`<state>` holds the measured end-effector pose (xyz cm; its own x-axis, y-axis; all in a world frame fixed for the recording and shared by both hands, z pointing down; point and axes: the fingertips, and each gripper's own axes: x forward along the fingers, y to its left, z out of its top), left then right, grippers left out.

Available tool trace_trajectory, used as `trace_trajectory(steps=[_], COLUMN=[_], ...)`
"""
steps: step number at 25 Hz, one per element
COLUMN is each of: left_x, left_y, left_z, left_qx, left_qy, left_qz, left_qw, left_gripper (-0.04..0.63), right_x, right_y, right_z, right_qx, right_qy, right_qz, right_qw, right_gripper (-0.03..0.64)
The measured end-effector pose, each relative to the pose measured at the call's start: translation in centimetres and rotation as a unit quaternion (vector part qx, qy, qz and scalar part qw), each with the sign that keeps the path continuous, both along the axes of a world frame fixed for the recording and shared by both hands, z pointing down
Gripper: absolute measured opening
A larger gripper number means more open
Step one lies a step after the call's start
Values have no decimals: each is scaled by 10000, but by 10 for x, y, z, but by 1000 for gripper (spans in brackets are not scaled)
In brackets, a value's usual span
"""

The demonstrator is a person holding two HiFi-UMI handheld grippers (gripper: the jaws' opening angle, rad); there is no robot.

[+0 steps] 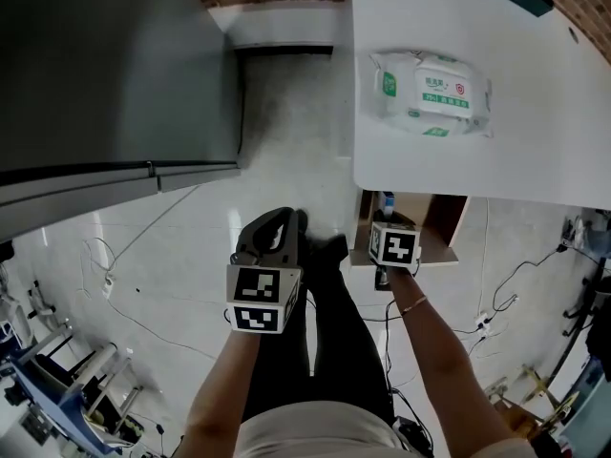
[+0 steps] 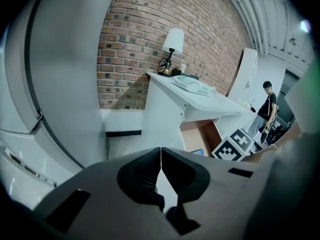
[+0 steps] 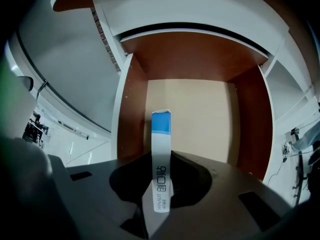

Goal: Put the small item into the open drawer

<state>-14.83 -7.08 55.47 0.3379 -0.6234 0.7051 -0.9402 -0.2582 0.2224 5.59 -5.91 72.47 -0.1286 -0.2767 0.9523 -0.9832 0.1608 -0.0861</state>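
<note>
left gripper: dark grey rounded shell with a loop-shaped grip; black pads set in a hollow.
right gripper: same grey shell, black hollow round the pads, a dark slot on either side.
left cube: white faces, black square markers.
right cube: white, black square marker on top.
wrist band: thin, on the right wrist.
trousers: black.
top: pale off-white.

The right gripper squeezed a thin white box with a blue tip. The box stuck straight out from between the jaws. Just past its blue tip was the open drawer, with brown sides and a tan bottom.
</note>
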Motion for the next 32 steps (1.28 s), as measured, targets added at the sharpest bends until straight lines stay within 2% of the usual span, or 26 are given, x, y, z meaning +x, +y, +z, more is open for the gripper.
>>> trace_trajectory(steps=[9,17,26,32], left_x=[-13,-19,-24,-18], left_y=[4,4,3,-1], left_z=[16,24,26,19], left_qx=[-116,-179,-205,-145], left_qy=[-9,5,-15,-24], left_qz=[-169,-229,-168,-72], left_qw=[9998,9996,9996,9999], left_gripper=[24,24,23,24], right_x=[-7,-13,-14,-15], right_y=[0,4,7,4], right_z=[20,30,33,22], right_qx=[-62,-178,-257,-148], right_qy=[204,202,287,177], right_qz=[-123,31,123,162], right_qw=[9997,9996,9992,9996], right_gripper=[78,80,87,123])
